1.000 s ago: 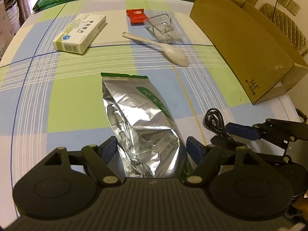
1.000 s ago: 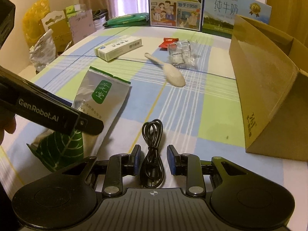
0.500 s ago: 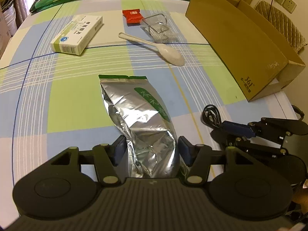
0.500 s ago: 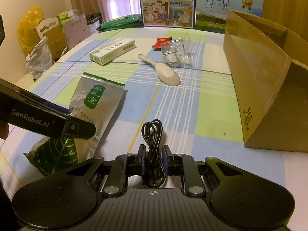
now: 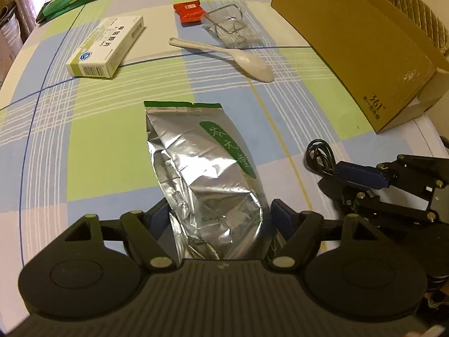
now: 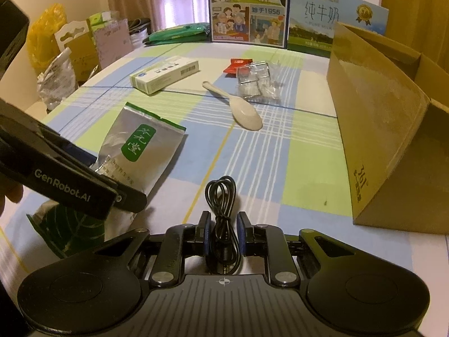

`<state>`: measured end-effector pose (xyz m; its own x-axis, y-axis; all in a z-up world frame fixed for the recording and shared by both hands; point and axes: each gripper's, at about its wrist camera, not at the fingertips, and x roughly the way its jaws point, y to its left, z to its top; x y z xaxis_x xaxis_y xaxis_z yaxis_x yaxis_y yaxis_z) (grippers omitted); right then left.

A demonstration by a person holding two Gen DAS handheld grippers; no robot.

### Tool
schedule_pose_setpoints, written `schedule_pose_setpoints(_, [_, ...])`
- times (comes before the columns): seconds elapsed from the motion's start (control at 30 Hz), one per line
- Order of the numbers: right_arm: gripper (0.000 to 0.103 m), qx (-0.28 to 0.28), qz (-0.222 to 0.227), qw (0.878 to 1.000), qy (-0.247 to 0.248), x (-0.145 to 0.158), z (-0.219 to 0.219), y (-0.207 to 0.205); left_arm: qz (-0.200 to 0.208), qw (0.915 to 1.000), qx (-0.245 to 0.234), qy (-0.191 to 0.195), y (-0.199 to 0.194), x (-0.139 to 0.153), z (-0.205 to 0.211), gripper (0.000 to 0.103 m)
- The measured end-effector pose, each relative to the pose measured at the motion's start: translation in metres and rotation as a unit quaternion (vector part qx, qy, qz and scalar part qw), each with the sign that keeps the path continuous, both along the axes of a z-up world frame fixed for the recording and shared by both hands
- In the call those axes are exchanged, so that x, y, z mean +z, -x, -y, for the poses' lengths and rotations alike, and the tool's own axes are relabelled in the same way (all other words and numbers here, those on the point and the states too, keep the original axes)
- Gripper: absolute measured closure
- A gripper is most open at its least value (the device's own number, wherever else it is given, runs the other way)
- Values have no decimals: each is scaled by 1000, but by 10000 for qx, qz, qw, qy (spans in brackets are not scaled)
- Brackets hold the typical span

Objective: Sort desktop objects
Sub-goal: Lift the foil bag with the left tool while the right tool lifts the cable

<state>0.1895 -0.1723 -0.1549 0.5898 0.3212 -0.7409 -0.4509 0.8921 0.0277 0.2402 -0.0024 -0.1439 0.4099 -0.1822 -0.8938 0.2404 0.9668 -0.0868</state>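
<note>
The left gripper (image 5: pixel 219 219) was low over the tabletop (image 5: pixel 112 146), pointing forward. Its two blue pads (image 5: pixel 282 219) pressed on both sides of the silver foil pouch (image 5: pixel 207 168), near its bottom end. The right gripper (image 6: pixel 223 234) was just beside it, also low and pointing forward. Its pads (image 6: pixel 241 231) sat close together, squeezing the coiled black cable (image 6: pixel 223 196). A bit of a hand (image 6: pixel 12 193) showed behind the left gripper, at the edge of the right wrist view.
</note>
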Motion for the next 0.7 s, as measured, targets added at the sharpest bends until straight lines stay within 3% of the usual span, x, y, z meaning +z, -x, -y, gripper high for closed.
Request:
schedule_pose_setpoints(0.1, [88, 102, 69, 9998, 161, 0, -4, 2, 4, 9999, 11, 134, 1, 2, -3, 46])
schedule_pose_setpoints(0.2, [88, 91, 41, 9998, 160, -1, -5, 2, 34, 9999, 24, 107, 4, 6, -4, 52])
schedule_pose_setpoints(0.7, [90, -356, -78, 9989, -283, 11, 16, 4, 14, 10000, -32, 42, 31, 20, -5, 59])
